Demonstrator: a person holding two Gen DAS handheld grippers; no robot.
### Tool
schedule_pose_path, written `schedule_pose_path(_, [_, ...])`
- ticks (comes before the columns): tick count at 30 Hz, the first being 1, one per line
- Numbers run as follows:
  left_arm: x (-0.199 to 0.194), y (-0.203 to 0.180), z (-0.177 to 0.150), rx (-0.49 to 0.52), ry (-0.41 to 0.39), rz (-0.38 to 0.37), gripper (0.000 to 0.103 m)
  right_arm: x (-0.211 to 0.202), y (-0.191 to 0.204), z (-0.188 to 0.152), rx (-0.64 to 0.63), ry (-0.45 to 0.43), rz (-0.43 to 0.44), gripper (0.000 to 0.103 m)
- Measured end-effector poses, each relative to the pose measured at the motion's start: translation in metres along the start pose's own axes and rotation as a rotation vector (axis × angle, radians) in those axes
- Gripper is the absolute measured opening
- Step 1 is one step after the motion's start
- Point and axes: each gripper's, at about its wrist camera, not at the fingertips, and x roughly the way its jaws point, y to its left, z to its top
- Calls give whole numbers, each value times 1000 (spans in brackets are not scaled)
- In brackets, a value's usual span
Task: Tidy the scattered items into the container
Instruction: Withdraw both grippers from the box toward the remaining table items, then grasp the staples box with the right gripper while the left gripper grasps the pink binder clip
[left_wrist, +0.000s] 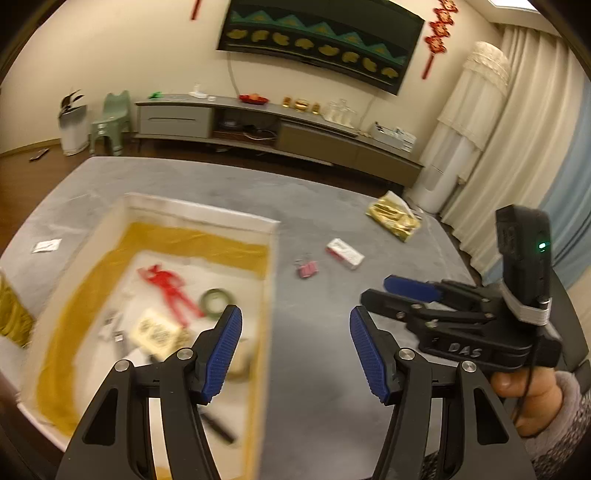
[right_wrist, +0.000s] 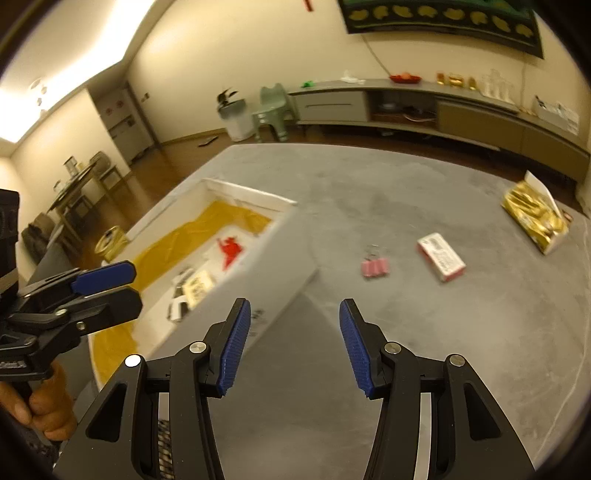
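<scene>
**Box half filled, three items left on the grey surface**

Spread across the middle of the room: a wide grey soft-covered surface (right_wrist: 406, 332), bed or padded worktop, hard to tell which. Set at its left side, within easy reach of both hands: a large white rectangular cardboard box lined with yellow cloth (left_wrist: 207, 212), the container, already holding a red plastic figure (left_wrist: 170, 288), a green tape roll (left_wrist: 218, 301) and a pale printed card (left_wrist: 157, 334); print too blurred to read.

Further right, well apart from the box and still to collect: a crumpled gold foil bag (right_wrist: 535, 218), then a white-and-red small carton (right_wrist: 441, 256) with unreadable lettering, then a cluster of pink binder clips (right_wrist: 375, 267) nearest the box, probably the next pick.

Left tongs (left_wrist: 295, 347) over the box's right wall, spread wide, holding nothing. Right tongs (right_wrist: 295, 345) likewise parted and empty, aimed toward the clips. Embossed on the right tool's body: "DAS".
</scene>
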Motion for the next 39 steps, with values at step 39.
schedule_pose_path(39, [259,-21,12,-18,106,192,38,149,-163,18,-171,87,-171,39])
